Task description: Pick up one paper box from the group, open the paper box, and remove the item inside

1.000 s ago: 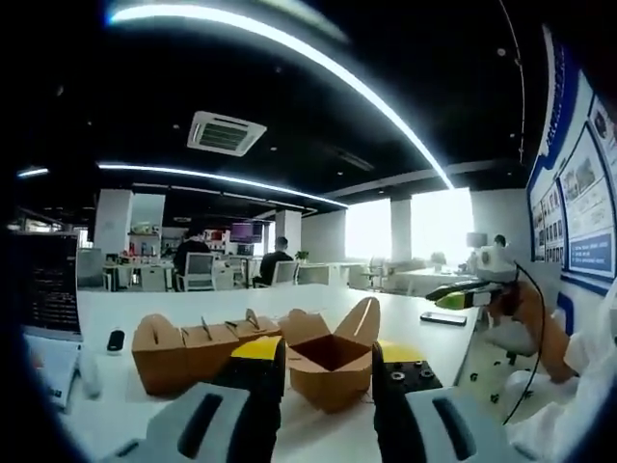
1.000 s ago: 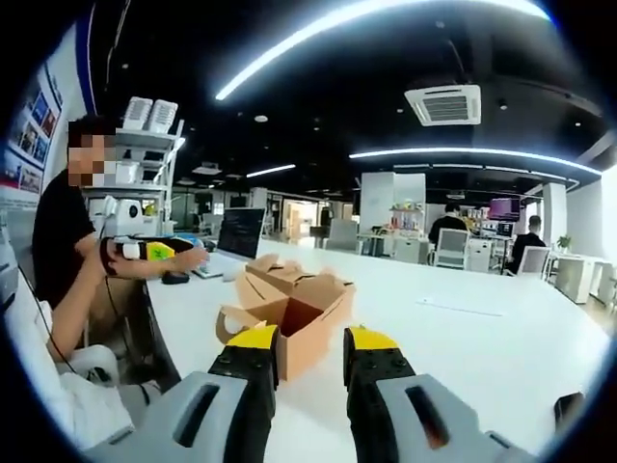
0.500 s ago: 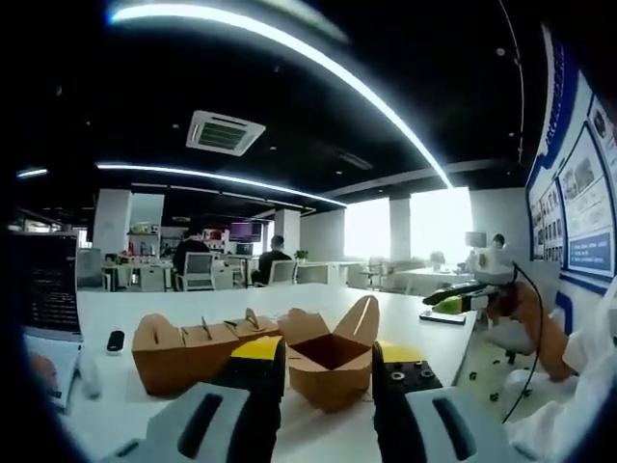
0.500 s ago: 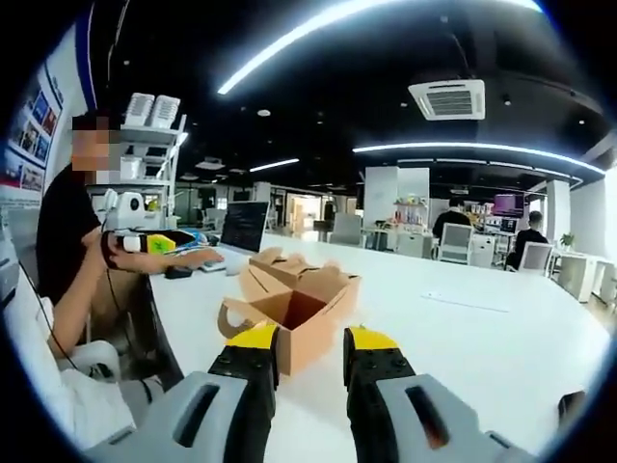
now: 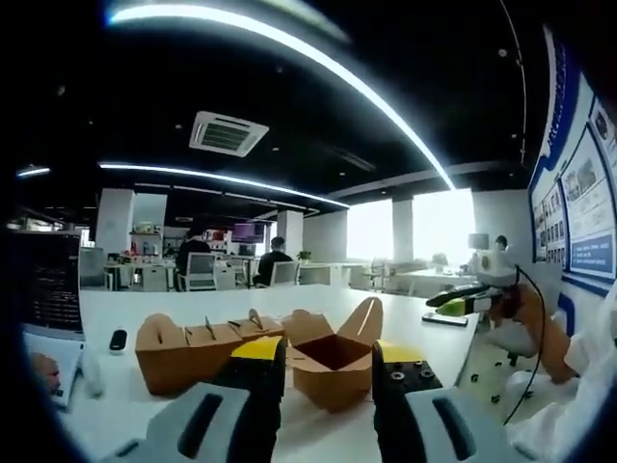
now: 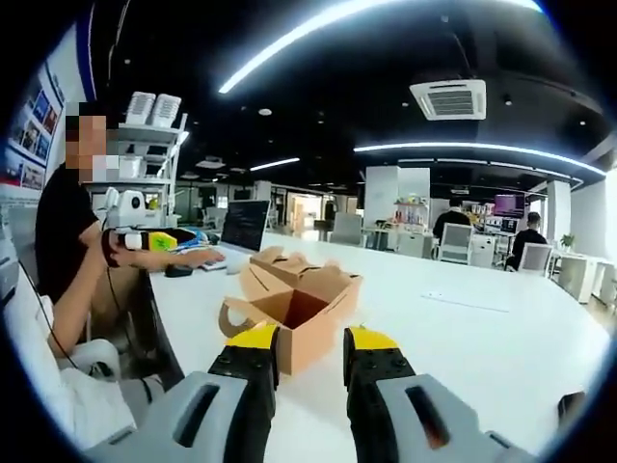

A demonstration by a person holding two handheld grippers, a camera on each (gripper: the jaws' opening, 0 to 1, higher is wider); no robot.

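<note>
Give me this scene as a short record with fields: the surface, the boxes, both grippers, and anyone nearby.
surface: white table
open paper box: flaps spread, standing on the table ahead of both grippers; contents cannot be told
closed paper boxes: in a row beside the open one
left gripper: jaws apart, holding nothing
right gripper: jaws apart, holding nothing
seated person: at the table's edge, holding another gripper device
laptop: behind the boxes
background: two people seated at far desks
</note>
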